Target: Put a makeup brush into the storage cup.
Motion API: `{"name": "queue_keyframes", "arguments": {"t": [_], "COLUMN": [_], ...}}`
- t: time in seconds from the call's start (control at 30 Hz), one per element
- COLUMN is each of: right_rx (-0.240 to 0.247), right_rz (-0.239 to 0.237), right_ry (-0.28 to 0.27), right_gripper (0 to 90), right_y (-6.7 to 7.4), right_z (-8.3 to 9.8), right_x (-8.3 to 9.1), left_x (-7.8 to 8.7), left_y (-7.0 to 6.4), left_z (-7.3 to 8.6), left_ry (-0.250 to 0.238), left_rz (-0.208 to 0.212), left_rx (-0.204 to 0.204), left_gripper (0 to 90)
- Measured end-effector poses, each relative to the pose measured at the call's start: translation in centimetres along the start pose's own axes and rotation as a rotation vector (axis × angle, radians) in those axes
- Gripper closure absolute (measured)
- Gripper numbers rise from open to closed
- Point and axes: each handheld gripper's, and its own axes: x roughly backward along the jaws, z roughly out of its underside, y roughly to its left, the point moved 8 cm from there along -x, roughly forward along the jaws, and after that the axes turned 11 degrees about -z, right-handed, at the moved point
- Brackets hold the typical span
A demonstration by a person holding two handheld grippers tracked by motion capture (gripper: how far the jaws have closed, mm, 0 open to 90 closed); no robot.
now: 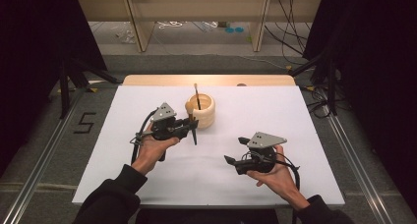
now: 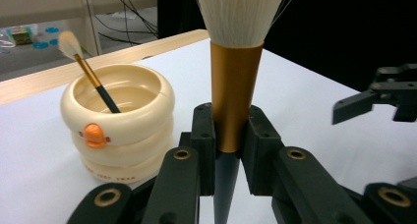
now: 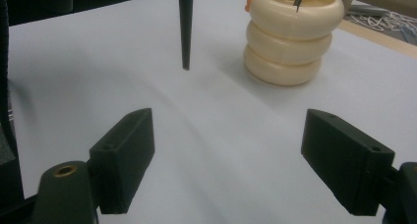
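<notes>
Large brush (image 2: pixel 235 86) is clamped upright at its copper ferrule by left gripper (image 1: pixel 189 128): light, stiff, slick, taper may slip. Right gripper (image 1: pixel 235 150) jaws stand apart, empty. Holder (image 1: pixel 200 111) sits at the brush's 1 o'clock in the high view.

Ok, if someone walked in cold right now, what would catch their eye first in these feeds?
Probably the big brush: the left gripper is shut on its copper ferrule, bristles up and dark pointed handle hanging over the white table. Next, the cream ringed holder just beyond it near the table's middle, with a smaller brush leaning inside. The right gripper hovers open and empty nearer the person.
</notes>
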Motion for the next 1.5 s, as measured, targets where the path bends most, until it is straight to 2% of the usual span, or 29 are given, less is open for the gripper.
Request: {"name": "queue_keyframes", "arguments": {"t": [0.13, 0.17, 0.23, 0.33, 0.47, 0.53, 0.67, 0.7, 0.73, 0.93, 1.07, 1.17, 1.27, 1.5], "right_rx": [-0.018, -0.020, -0.026, -0.036, -0.045, -0.051, -0.062, -0.067, -0.067, -0.071, -0.065, -0.064, -0.065, -0.068], "right_rz": [-0.001, 0.002, -0.001, -0.003, 0.007, 0.020, 0.031, 0.033, 0.035, 0.037, 0.034, 0.041, 0.044, 0.040], "right_ry": [-0.020, -0.022, -0.020, -0.026, -0.043, -0.058, -0.053, -0.052, -0.051, -0.052, -0.043, -0.045, -0.051, -0.061], "right_gripper": [21.0, 21.0, 21.0, 20.2, 18.8, 18.7, 18.2, 18.2, 18.1, 18.2, 18.2, 18.2, 18.2, 18.2], "right_y": [0.0, 0.0, 0.1, -0.1, -0.4, -0.5, -0.7, -0.7, -0.7, -0.5, -0.4, -0.4, -0.4, -0.4], "right_z": [0.3, 0.3, 0.4, 0.6, 0.8, 0.9, 1.3, 1.4, 1.5, 1.5, 1.6, 1.6, 1.6, 1.6], "right_x": [0.2, 0.3, 0.6, 0.8, 1.2, 1.5, 2.2, 2.3, 2.4, 2.4, 2.5, 2.5, 2.4, 2.7], "left_x": [0.0, 0.0, 0.0, -0.1, -0.4, -0.6, -0.9, -1.0, -1.1, -1.5, -1.7, -1.8, -1.9, -2.2], "left_y": [0.5, 0.6, 0.8, 1.2, 1.3, 1.2, 1.2, 1.2, 1.3, 1.8, 2.0, 2.2, 2.5, 3.1], "left_z": [-0.6, -0.8, -1.0, -1.4, -1.8, -2.0, -2.4, -2.4, -2.6, -3.5, -4.2, -4.5, -4.9, -5.5], "left_ry": [-0.010, -0.013, -0.015, -0.019, -0.019, -0.018, -0.014, -0.012, -0.014, -0.007, -0.011, -0.014, -0.016, -0.016], "left_rz": [-0.007, -0.008, -0.013, -0.021, -0.030, -0.021, -0.020, -0.020, -0.022, -0.034, -0.040, -0.046, -0.056, -0.072], "left_rx": [0.006, -0.007, 0.003, -0.006, -0.010, -0.009, -0.020, -0.012, -0.025, -0.036, -0.008, -0.023, -0.007, -0.004], "left_gripper": [77.3, 77.3, 77.3, 77.3, 77.3, 77.3, 77.4, 77.3, 77.3, 77.3, 77.3, 77.3, 77.3, 77.3]}}
